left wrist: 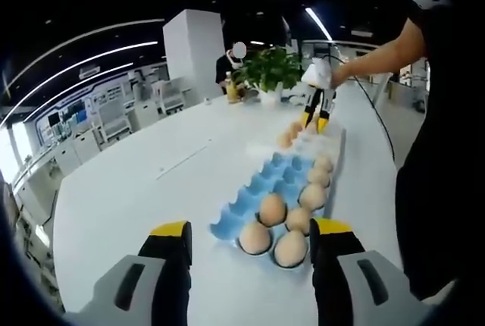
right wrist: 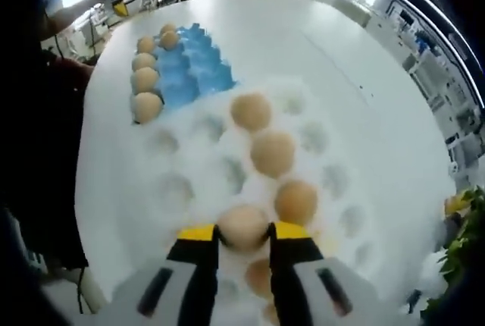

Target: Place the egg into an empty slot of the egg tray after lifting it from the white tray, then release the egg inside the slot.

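Note:
In the right gripper view, my right gripper (right wrist: 243,232) is shut on a brown egg (right wrist: 242,225), over the near end of the white tray (right wrist: 178,159). Several more eggs lie in that tray's middle row. Beyond it sits the blue egg tray (right wrist: 193,72), with eggs along its left side and bare slots to the right. In the left gripper view, my left gripper (left wrist: 251,229) is open and holds nothing, just short of the blue egg tray (left wrist: 276,178), whose near slots hold eggs. Farther off, the right gripper (left wrist: 317,119), held by a hand, hangs over the white tray (left wrist: 322,142).
Both trays rest on a long white table (left wrist: 144,182), with broad bare surface to their left in the left gripper view. A potted plant (left wrist: 270,70) stands at the far end. The person's dark-clothed body (left wrist: 439,174) lines the table's right edge.

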Motion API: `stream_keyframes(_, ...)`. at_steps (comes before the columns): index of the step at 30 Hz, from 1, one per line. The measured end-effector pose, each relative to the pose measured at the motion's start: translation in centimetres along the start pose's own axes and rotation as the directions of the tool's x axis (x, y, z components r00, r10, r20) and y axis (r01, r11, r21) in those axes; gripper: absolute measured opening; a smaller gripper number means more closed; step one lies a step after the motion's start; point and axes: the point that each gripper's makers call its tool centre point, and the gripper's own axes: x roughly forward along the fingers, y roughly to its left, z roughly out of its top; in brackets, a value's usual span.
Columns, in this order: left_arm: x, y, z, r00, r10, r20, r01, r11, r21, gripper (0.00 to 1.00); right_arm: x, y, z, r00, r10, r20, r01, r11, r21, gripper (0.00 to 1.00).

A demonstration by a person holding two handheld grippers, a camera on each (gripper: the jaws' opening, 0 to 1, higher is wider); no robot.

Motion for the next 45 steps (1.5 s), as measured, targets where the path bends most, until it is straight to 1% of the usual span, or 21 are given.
stream_keyframes(5,-0.1,0.3,-0.4,1.000,0.008,0.000,-0.008,1.000,-0.003,0.65,-1.3,0.3,1.4,0.999,-0.009,0.039,0.009,1.000,0.000,0.26)
stream_keyframes(6,-0.1,0.3,-0.5,1.000,0.008,0.000,-0.008,1.000,-0.005,0.66,-1.6,0.5,2.0,0.999,-0.007,0.052,0.007,1.000,-0.006,0.26)
stream_keyframes(9,-0.1,0.2,-0.7,1.000,0.004,-0.003,-0.004,1.000,-0.020,0.67,-1.6,0.9,2.9,0.998,-0.003,0.056,0.006,0.999,-0.040,0.26)
stream_keyframes(14,-0.2,0.1,-0.9,1.000,0.001,-0.008,-0.001,1.000,-0.022,0.68,-1.4,1.8,4.4,0.997,0.019,0.070,-0.014,0.998,-0.069,0.26)
stream_keyframes(18,-0.2,0.1,-1.0,1.000,0.005,-0.013,-0.006,1.000,-0.025,0.70,-1.2,2.1,5.3,0.996,0.022,0.082,-0.014,0.995,-0.097,0.26)
stream_keyframes(20,-0.2,0.1,-1.3,1.000,0.006,-0.026,-0.007,1.000,-0.023,0.73,-1.1,2.2,5.6,0.997,0.023,0.078,-0.014,0.994,-0.110,0.26)
stream_keyframes(21,-0.2,0.0,-1.4,1.000,0.004,-0.031,-0.005,1.000,-0.029,0.75,-1.1,2.3,5.9,0.996,0.029,0.087,-0.019,0.994,-0.112,0.26)
stream_keyframes(24,-0.2,-0.1,-1.4,1.000,0.001,-0.028,-0.002,1.000,-0.028,0.79,-1.0,2.5,6.5,0.994,0.035,0.102,-0.022,0.992,-0.122,0.26)
stream_keyframes(26,-0.1,-0.1,-1.5,1.000,-0.002,-0.030,0.001,0.999,-0.041,0.81,-0.9,2.5,7.0,0.993,0.043,0.109,-0.030,0.993,-0.117,0.26)
stream_keyframes(30,0.0,0.0,-1.8,0.999,-0.001,-0.043,-0.002,0.998,-0.068,0.88,-0.5,3.1,8.3,0.990,0.059,0.127,-0.041,0.989,-0.139,0.26)
stream_keyframes(35,-0.1,0.0,-1.8,0.999,-0.002,-0.043,-0.001,0.997,-0.082,0.89,-0.1,3.7,9.9,0.986,0.081,0.144,-0.057,0.984,-0.166,0.26)
stream_keyframes(39,-0.2,0.2,-1.6,1.000,-0.002,-0.028,-0.001,0.996,-0.089,0.92,0.2,4.0,11.2,0.983,0.097,0.159,-0.067,0.980,-0.185,0.26)
stream_keyframes(45,-0.1,0.0,-1.7,0.999,-0.011,-0.030,0.008,0.995,-0.098,0.92,1.0,5.2,13.6,0.972,0.135,0.191,-0.091,0.971,-0.220,0.26)
